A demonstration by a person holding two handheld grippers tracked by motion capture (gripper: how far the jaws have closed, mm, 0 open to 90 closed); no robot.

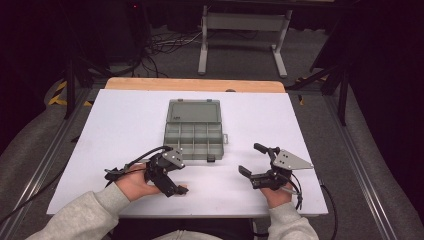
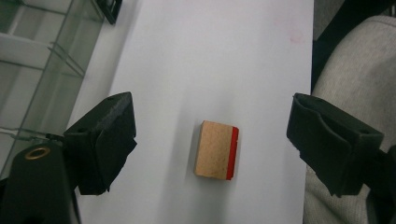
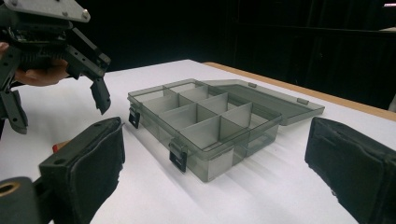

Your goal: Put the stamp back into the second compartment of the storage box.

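A small tan wooden block (image 2: 216,150) with one red side lies flat on the white table sheet (image 1: 125,130). My left gripper (image 2: 212,109) hovers over it, open, with the jaws wide on either side and not touching it. From above, the block (image 1: 183,189) peeks out beside the left gripper (image 1: 172,186) near the front edge. A clear grey compartment box (image 1: 194,139) stands open at the middle of the sheet, lid (image 1: 194,110) laid back. My right gripper (image 3: 217,128) is open and points level at the box (image 3: 201,123), with nothing between its fingers.
The sheet covers a wooden table whose far edge (image 1: 195,84) shows behind the box. The box's black latches (image 3: 178,160) face the right gripper. A grey sleeve (image 2: 355,70) lies close beside the block. Dark floor, cables and a desk frame (image 1: 245,30) lie beyond.
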